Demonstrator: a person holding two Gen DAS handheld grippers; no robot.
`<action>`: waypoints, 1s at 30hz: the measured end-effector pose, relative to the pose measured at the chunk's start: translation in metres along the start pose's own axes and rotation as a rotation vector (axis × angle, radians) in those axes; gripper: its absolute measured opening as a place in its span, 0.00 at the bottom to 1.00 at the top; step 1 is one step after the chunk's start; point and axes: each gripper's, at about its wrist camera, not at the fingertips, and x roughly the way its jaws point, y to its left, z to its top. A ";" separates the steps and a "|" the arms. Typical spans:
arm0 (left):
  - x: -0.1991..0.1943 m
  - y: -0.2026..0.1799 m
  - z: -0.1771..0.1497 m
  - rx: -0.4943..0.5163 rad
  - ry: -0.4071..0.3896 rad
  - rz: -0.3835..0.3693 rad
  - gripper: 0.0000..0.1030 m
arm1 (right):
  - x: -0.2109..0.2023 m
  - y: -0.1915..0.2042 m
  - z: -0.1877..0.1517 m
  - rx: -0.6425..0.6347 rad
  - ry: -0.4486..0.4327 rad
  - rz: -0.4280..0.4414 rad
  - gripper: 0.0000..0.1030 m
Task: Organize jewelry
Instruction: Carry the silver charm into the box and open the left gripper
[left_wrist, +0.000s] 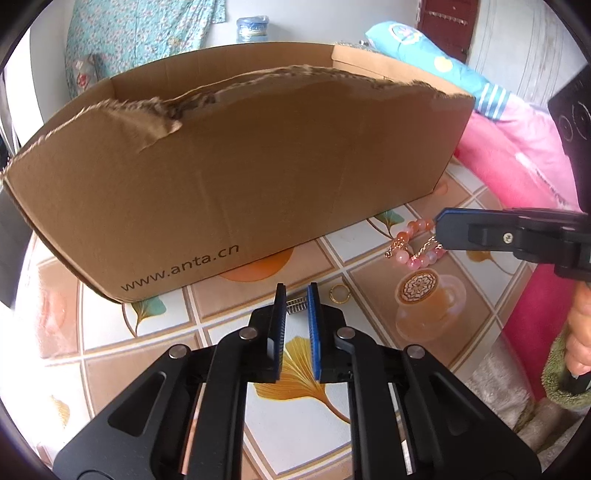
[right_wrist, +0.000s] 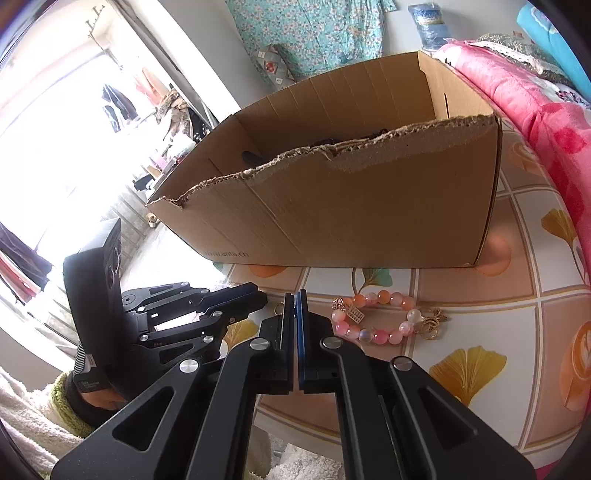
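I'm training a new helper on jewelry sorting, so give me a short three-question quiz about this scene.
1. True or false: the beaded bracelet lies inside the torn cardboard box.
2. Which gripper's jaws are fully shut? A: left gripper. B: right gripper. C: both.
3. In the left wrist view, what small piece of jewelry lies just right of the left gripper's tips?

Key
1. False: it lies on the patterned tablecloth, in front of the box.
2. B.
3. A gold ring.

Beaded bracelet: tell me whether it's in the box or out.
Out. The beaded bracelet lies on the patterned tablecloth in front of the cardboard box.
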 end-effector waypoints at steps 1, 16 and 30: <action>-0.001 0.001 -0.001 -0.001 -0.003 -0.001 0.10 | -0.002 0.002 0.000 -0.002 -0.006 -0.006 0.01; -0.050 0.013 -0.016 -0.079 -0.125 -0.072 0.10 | -0.029 0.031 0.004 -0.053 -0.062 -0.034 0.01; -0.112 0.024 0.061 -0.075 -0.336 -0.247 0.10 | -0.064 0.070 0.074 -0.209 -0.228 0.021 0.01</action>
